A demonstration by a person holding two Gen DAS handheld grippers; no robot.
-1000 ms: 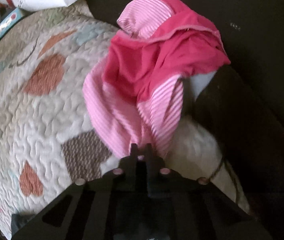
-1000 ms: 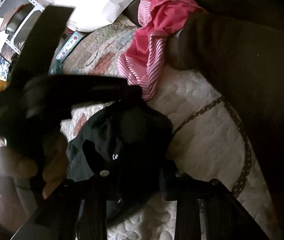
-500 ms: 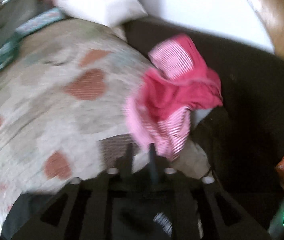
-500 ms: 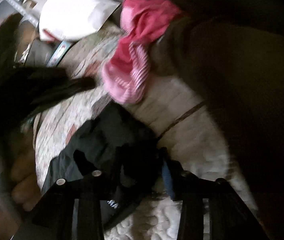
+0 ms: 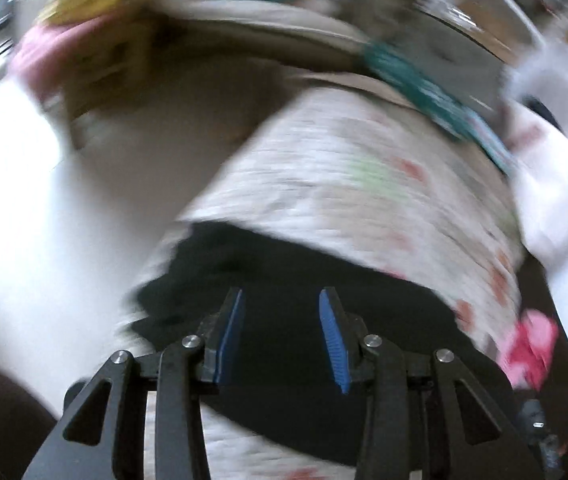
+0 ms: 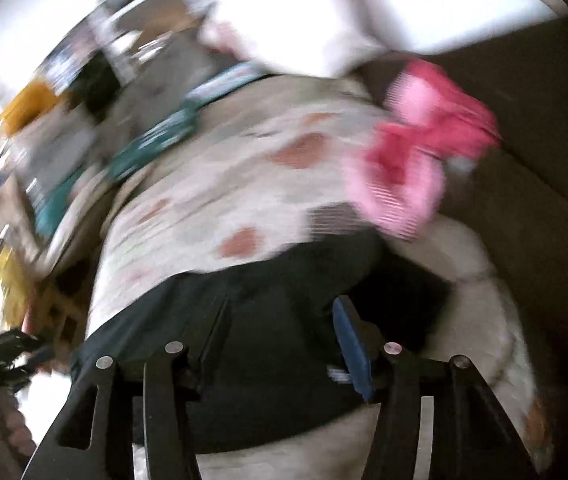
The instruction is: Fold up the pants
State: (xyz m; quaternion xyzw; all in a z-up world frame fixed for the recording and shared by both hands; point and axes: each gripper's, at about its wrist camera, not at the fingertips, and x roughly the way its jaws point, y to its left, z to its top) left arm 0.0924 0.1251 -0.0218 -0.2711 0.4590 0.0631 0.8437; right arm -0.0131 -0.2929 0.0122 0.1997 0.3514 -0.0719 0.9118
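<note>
Both cameras have swung hard since half a second ago: pink garment that sat mid-frame in the left wrist view is now at the lower right edge, and both views are motion-blurred.

Left gripper [image 5: 282, 334]: jaws wide apart, blue pads [image 5: 232, 336] clearly separated, nothing between them. Black pants [image 5: 284, 280] lie directly ahead and under the fingers at bottom center, spread across the quilt [image 5: 363, 184]. Can't tell if the tips touch the fabric.

Right gripper [image 6: 284, 340]: right blue pad [image 6: 349, 340] visible; left finger is dark against the black pants [image 6: 268, 300], so its pad doesn't show. Fingers look spread with pants fabric filling the gap; can't tell whether they have hold of it.

Quilt [image 6: 220, 184] with reddish heart patches runs up the middle of the right wrist view. Pink striped garment [image 6: 415, 160] sits bunched at upper right, just beyond the pants, against a dark brown surface [image 6: 543, 128]. In the left wrist view the pink garment [image 5: 529, 350] is small at lower right.

Farther out: teal strip [image 6: 152, 144] along the quilt's far edge, white pillow [image 6: 311, 28] at top. Background beyond that is too smeared to read.
</note>
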